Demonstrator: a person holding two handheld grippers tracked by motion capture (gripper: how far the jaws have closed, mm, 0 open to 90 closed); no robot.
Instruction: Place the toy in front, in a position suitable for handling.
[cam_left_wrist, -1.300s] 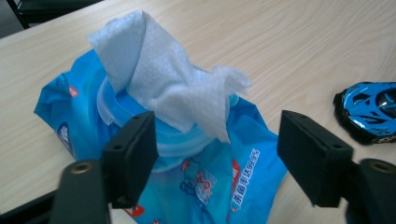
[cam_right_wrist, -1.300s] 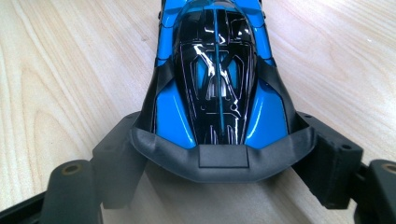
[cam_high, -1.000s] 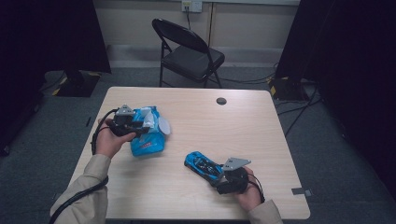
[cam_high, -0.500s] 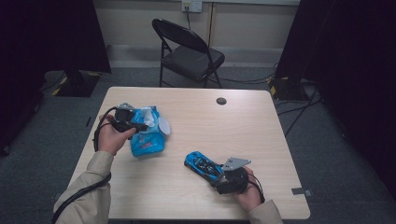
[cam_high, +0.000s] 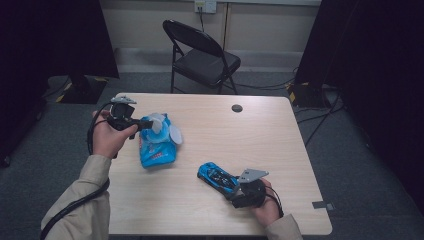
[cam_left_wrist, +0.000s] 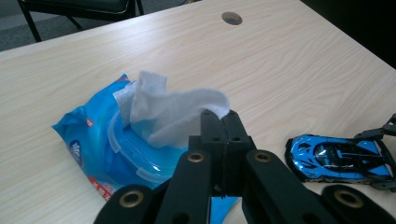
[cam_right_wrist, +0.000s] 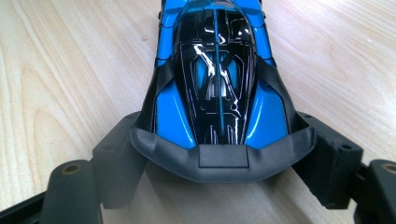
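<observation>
My left gripper (cam_left_wrist: 219, 122) had pinched the wipe (cam_left_wrist: 175, 109) shut; my right gripper (cam_right_wrist: 219, 154) clamped the toy car (cam_right_wrist: 217, 79). Unanchored, the pack (cam_left_wrist: 100, 144) below risked lifting.

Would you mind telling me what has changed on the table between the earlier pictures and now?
The left gripper has just closed its fingers on a white wet wipe and lifted, drawing it up out of the blue wipes pack. The right gripper has stayed put, clasping the rear of the blue toy car on the table.
</observation>
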